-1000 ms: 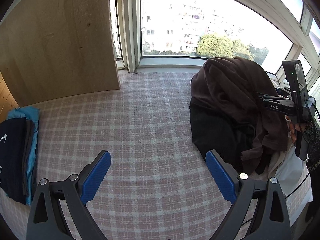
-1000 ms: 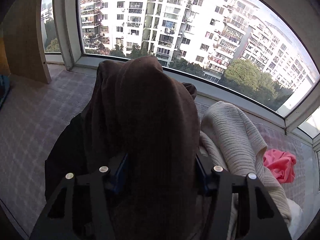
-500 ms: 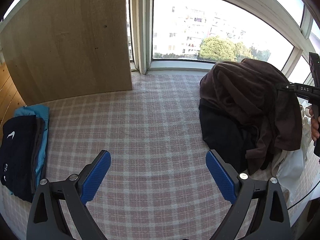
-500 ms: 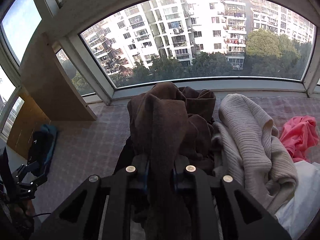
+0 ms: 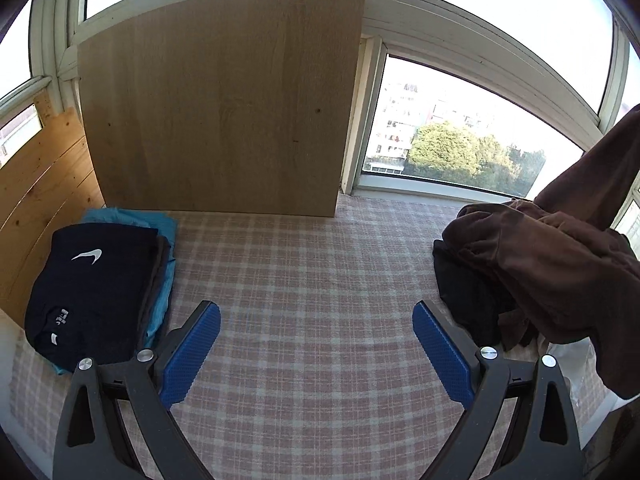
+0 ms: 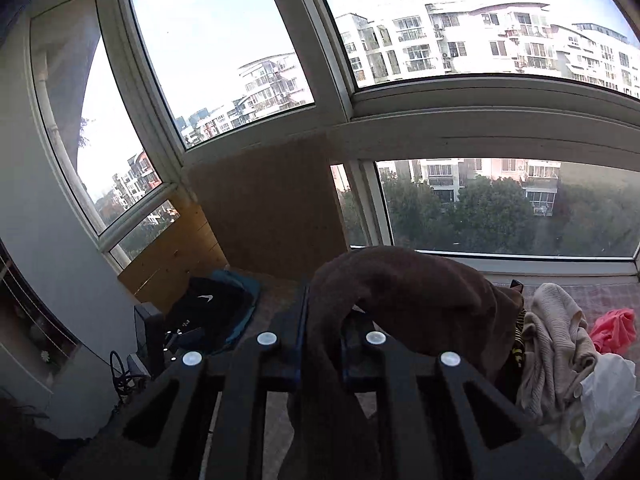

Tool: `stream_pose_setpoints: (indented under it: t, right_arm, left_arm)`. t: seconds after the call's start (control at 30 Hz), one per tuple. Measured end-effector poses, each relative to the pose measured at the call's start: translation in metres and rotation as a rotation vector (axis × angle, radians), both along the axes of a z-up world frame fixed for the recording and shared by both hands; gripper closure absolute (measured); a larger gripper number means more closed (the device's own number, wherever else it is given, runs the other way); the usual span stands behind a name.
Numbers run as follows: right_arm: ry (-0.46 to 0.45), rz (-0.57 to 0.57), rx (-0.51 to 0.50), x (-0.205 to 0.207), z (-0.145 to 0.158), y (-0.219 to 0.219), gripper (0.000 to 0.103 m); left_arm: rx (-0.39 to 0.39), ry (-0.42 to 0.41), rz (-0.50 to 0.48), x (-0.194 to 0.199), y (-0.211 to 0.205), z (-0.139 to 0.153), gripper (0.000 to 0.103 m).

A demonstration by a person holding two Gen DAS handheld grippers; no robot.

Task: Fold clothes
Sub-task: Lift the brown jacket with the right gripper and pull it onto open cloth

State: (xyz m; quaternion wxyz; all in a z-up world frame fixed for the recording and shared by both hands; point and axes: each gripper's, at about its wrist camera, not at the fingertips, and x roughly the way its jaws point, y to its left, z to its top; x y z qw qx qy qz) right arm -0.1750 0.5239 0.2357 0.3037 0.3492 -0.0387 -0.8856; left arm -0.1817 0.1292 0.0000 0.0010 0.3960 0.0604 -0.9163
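My right gripper point(image 6: 322, 344) is shut on a brown garment point(image 6: 404, 284), which drapes over its fingers and hangs down from them. In the left wrist view the same brown garment point(image 5: 560, 256) rises off the pile at the right, above a black garment point(image 5: 468, 300). My left gripper point(image 5: 316, 356) hovers open over the pink checked cloth point(image 5: 304, 280), its blue pads point(image 5: 192, 352) holding nothing. A folded stack, dark navy shirt point(image 5: 88, 280) on a blue one point(image 5: 160, 224), lies at the left.
A wooden board point(image 5: 220, 104) stands at the back against the window frame, with wooden slats point(image 5: 36, 184) at the left. To the right lie a cream knit point(image 6: 556, 336), a pink garment point(image 6: 612, 328) and white cloth point(image 6: 604, 396).
The right gripper has lifted the brown garment high and swung left, now facing the window. The left gripper has turned left, bringing the folded stack and board into fuller view.
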Motion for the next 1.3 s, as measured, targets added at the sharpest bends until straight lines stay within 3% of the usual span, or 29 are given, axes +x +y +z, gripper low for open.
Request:
stream_pose_setpoints:
  t: [0.1,0.17,0.2,0.23,0.37,0.43,0.47,0.57,0.7,0.77,0.8,0.9,0.93,1.03,1.1,1.2,1.3]
  right_arm:
    - [-0.088,-0.004,0.093,0.010,-0.039,-0.029,0.083]
    - [-0.151,-0.083,0.128,0.007,-0.079,-0.016,0.078]
    - [-0.185,-0.109,0.128,0.009,-0.098,-0.006,0.069]
    - [-0.218,-0.135,0.127,0.011,-0.117,0.005,0.067]
    - [-0.351,-0.239,0.124,0.017,-0.194,0.047,0.067]
    - [-0.418,-0.291,0.123,0.020,-0.233,0.068,0.081]
    - [-0.444,-0.288,0.115,0.025,-0.246,0.071,0.082]
    - [-0.491,-0.143,0.074,0.057,-0.257,0.040,0.082]
    - [-0.506,0.189,0.073,0.108,-0.249,-0.031,0.082]
    - [-0.480,0.234,0.111,0.122,-0.237,-0.044,0.081]
    - [-0.456,0.202,0.141,0.123,-0.233,-0.041,0.078]
    - [-0.368,-0.005,0.238,0.106,-0.218,-0.009,0.045]
    - [-0.336,-0.092,0.266,0.095,-0.214,0.005,0.041]
    - [-0.282,-0.312,0.306,0.041,-0.212,0.047,0.040]
    - [-0.262,-0.383,0.273,0.002,-0.214,0.066,0.040]
    - [-0.303,-0.395,0.209,-0.060,-0.233,0.071,0.040]
    - [-0.377,-0.382,0.156,-0.119,-0.261,0.066,0.040]
  left_arm:
    - [0.000,-0.010,0.015,0.016,-0.026,-0.001,0.004]
    - [0.000,-0.017,0.025,0.026,-0.044,-0.002,0.004]
    - [-0.025,-0.025,0.022,0.031,-0.049,-0.004,0.004]
    - [-0.060,-0.034,0.016,0.035,-0.051,-0.006,0.004]
    - [-0.129,-0.069,-0.013,0.042,-0.057,-0.017,0.004]
    - [-0.140,-0.084,-0.025,0.042,-0.057,-0.021,0.004]
    - [-0.140,-0.089,-0.032,0.039,-0.056,-0.023,0.004]
    - [-0.136,-0.101,-0.057,0.031,-0.048,-0.029,0.004]
    - [-0.137,-0.117,-0.119,0.011,-0.021,-0.037,0.004]
    - [-0.138,-0.123,-0.162,-0.002,-0.002,-0.040,0.004]
    - [-0.133,-0.123,-0.194,-0.009,0.011,-0.041,0.004]
    - [-0.123,-0.121,-0.293,-0.028,0.055,-0.047,0.004]
    - [-0.127,-0.120,-0.328,-0.034,0.072,-0.051,0.004]
    - [-0.150,-0.119,-0.416,-0.049,0.118,-0.063,0.004]
    - [-0.156,-0.128,-0.445,-0.053,0.138,-0.070,0.004]
    - [-0.162,-0.138,-0.483,-0.058,0.164,-0.079,0.004]
    - [-0.189,-0.134,-0.474,-0.059,0.161,-0.083,0.004]
